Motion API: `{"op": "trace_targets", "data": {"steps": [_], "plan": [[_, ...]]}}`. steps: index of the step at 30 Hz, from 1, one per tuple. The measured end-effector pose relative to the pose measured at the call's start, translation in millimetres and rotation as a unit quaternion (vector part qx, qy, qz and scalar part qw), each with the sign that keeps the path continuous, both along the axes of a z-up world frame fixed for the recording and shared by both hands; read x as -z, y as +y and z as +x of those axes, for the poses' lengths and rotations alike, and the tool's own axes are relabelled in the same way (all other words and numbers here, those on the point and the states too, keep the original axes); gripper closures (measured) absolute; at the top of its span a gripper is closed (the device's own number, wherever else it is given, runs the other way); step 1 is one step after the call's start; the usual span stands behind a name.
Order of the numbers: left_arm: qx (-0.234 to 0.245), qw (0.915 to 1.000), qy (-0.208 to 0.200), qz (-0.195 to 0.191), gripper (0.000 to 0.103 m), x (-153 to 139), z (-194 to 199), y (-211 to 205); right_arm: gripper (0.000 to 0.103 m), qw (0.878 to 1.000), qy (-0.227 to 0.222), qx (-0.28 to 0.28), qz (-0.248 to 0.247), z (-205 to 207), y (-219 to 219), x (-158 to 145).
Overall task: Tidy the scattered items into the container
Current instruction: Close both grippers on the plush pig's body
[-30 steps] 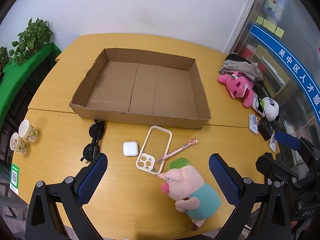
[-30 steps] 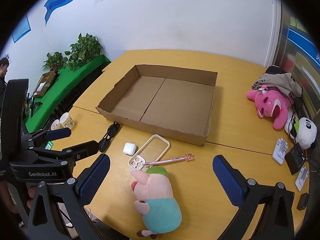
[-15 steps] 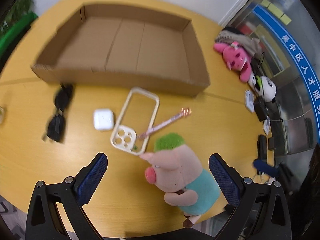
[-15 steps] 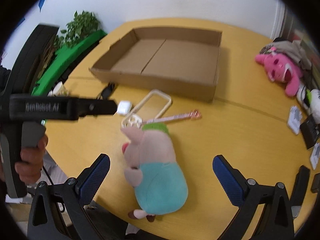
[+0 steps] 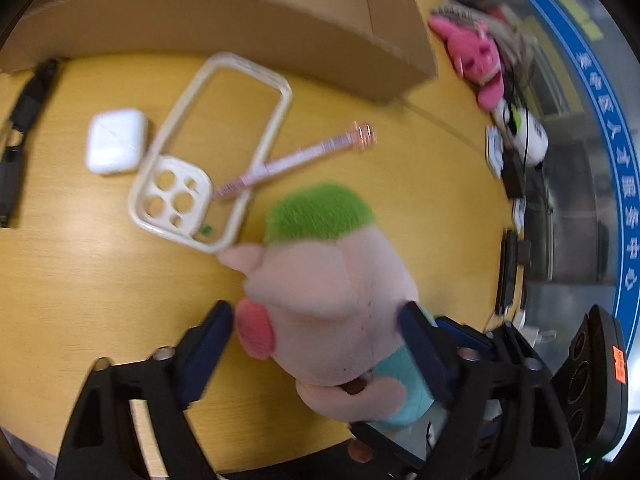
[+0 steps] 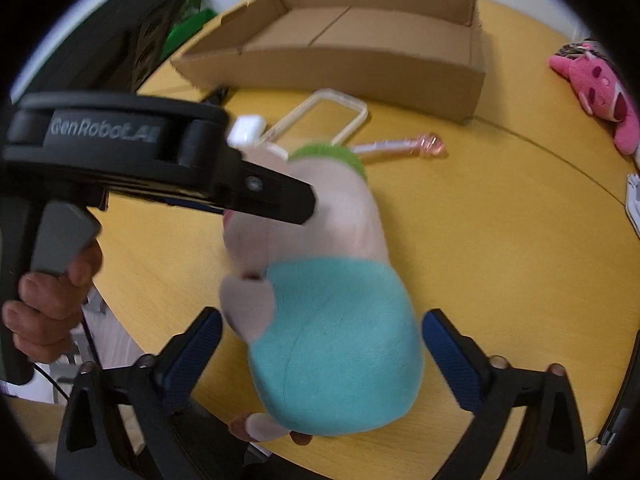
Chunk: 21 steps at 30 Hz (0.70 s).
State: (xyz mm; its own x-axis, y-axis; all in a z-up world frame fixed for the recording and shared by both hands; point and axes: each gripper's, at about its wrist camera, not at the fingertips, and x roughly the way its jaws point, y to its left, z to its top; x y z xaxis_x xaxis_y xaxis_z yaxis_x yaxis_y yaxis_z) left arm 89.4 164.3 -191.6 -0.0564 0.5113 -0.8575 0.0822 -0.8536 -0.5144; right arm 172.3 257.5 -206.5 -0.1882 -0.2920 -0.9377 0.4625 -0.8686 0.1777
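Observation:
A plush pig (image 5: pixel 332 280) with green hair and a teal shirt lies on the yellow table. My left gripper (image 5: pixel 316 336) straddles its head, jaws open with a pad on each side. My right gripper (image 6: pixel 320 344) is open around its teal body (image 6: pixel 336 340). The left gripper (image 6: pixel 276 200) reaches across the pig in the right wrist view. The cardboard box (image 5: pixel 224 16) (image 6: pixel 360 40) stands behind. A cream phone case (image 5: pixel 212 148), a white earbud case (image 5: pixel 116 140), a pink pen (image 5: pixel 296 160) and black sunglasses (image 5: pixel 20 120) lie before the box.
A pink plush (image 5: pixel 476 64) (image 6: pixel 596 92) and a panda plush (image 5: pixel 528 136) lie at the right table edge with chargers and cables (image 5: pixel 508 280). Green plants (image 6: pixel 188 4) stand beyond the left edge.
Both grippers dropped down and forward onto the pig. The left gripper's jaws narrowed around its head; the right gripper's jaws now flank its body.

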Motion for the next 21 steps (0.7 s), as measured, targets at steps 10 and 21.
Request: {"op": "trace_targets", "data": {"steps": [10, 21], "plan": [[0.014, 0.9999, 0.005, 0.002, 0.043, -9.4, 0.0, 3.8, 0.032, 1.0, -0.012, -0.007, 0.016, 4.5, 2.5, 0.0], [0.021, 0.9966, 0.076, -0.025, 0.051, -83.0, 7.7, -2.9, 0.04, 0.999, 0.02, 0.015, -0.037, 13.5, 10.5, -54.3]]}}
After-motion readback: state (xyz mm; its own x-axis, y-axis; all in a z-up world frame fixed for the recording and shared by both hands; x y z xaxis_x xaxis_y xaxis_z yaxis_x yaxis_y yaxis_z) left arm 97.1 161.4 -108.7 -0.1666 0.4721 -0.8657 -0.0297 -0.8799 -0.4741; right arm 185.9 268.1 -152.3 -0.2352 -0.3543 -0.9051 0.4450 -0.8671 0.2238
